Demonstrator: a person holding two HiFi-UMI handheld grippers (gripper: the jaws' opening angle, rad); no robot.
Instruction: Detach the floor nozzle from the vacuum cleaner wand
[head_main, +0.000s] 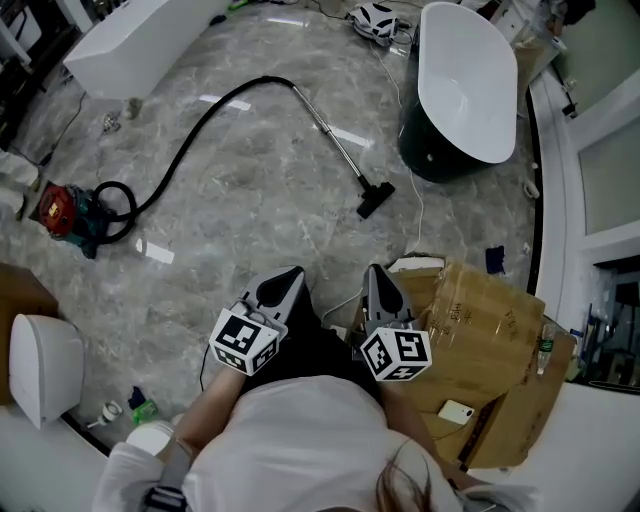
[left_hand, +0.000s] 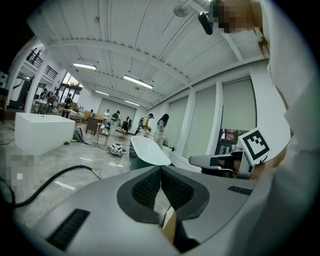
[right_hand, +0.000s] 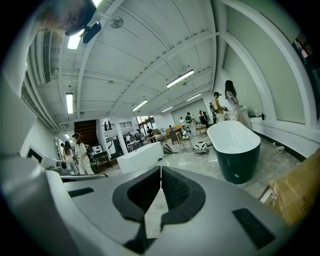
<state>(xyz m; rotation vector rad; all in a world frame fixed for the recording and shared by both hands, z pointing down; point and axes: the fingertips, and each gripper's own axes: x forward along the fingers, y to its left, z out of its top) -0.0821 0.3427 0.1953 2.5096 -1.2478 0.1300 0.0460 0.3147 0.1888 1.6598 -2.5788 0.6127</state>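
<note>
I am holding my left gripper (head_main: 289, 274) and my right gripper (head_main: 375, 270) side by side at the lower middle of the head view, both pointing toward the top of the frame. Both pairs of jaws are clenched, pads meeting with nothing between them (each gripper view is showing only floor past the tips).

The floor nozzle (head_main: 375, 200) is lying on the marble floor (head_main: 250, 220) just above my right gripper in the frame, well apart from both grippers, and it is sitting on the end of the wand (head_main: 335, 140). The wand is slanting up and left from it, and the black hose (head_main: 190, 140) is curving down to the red vacuum cleaner (head_main: 62, 212) at the left edge.

A dark bathtub (head_main: 505, 75) with a white inside is standing at the upper right. A flattened cardboard box (head_main: 480, 330) is lying at the lower right, beside my right gripper.
</note>
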